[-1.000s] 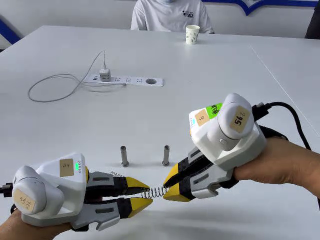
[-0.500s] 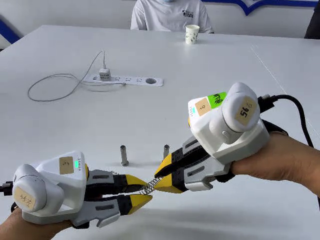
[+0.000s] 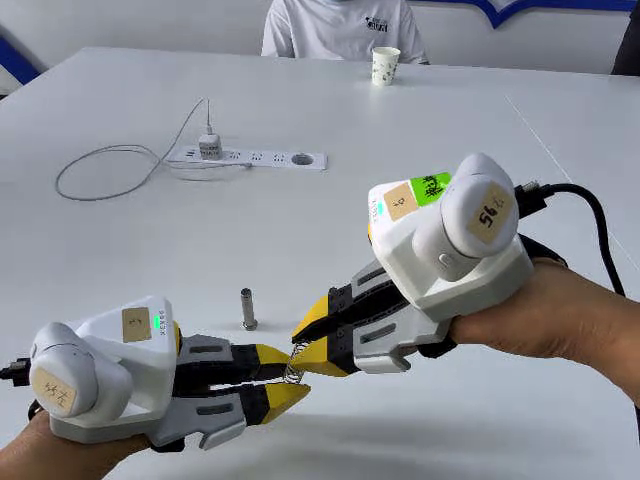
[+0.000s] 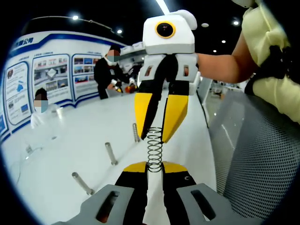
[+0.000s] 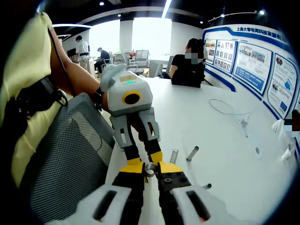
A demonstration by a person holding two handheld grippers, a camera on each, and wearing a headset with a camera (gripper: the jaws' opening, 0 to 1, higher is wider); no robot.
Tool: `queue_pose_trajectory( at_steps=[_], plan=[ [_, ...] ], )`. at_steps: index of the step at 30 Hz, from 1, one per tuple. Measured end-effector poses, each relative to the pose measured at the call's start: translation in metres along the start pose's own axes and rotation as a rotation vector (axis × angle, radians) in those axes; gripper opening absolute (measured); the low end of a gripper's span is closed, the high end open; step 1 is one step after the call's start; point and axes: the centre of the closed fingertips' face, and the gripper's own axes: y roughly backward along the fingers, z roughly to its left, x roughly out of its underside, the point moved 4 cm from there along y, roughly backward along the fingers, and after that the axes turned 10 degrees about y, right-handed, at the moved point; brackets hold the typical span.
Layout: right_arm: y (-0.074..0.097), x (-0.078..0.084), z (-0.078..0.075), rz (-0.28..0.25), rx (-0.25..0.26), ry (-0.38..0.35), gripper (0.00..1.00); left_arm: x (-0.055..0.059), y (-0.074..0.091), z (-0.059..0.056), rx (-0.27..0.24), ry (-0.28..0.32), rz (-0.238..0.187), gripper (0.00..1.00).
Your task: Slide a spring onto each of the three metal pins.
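Fingers first: L gripper (image 4: 154, 167) jaws nipped tight on near end of spring (image 4: 154, 147), R gripper (image 5: 150, 169) jaws pinching the far end, so spring spans btwn the two yellow tip pairs, up off the table (image 3: 420, 130). Beyond, three pins (image 4: 111, 153) stand bare; 2nd spring (image 5: 174, 156) lies near one.

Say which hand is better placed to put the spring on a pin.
Probably the right gripper: its fingers pinch the coiled metal spring, tilted down toward the upright metal pin.
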Motion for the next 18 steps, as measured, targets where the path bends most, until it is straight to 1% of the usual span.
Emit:
queue_pose_trajectory(
  at_steps=[6,18],
  plan=[
    [-0.0021,-0.0034,-0.0008,-0.010,0.004,0.005,0.12,-0.0021,-0.0029,-0.0012,0.005,0.002,-0.007,0.11],
    [0.0000,-0.0024,-0.0024,-0.008,0.018,-0.001,0.11,-0.0031,-0.0045,0.0002,0.001,0.002,-0.014,0.12]
  ],
)
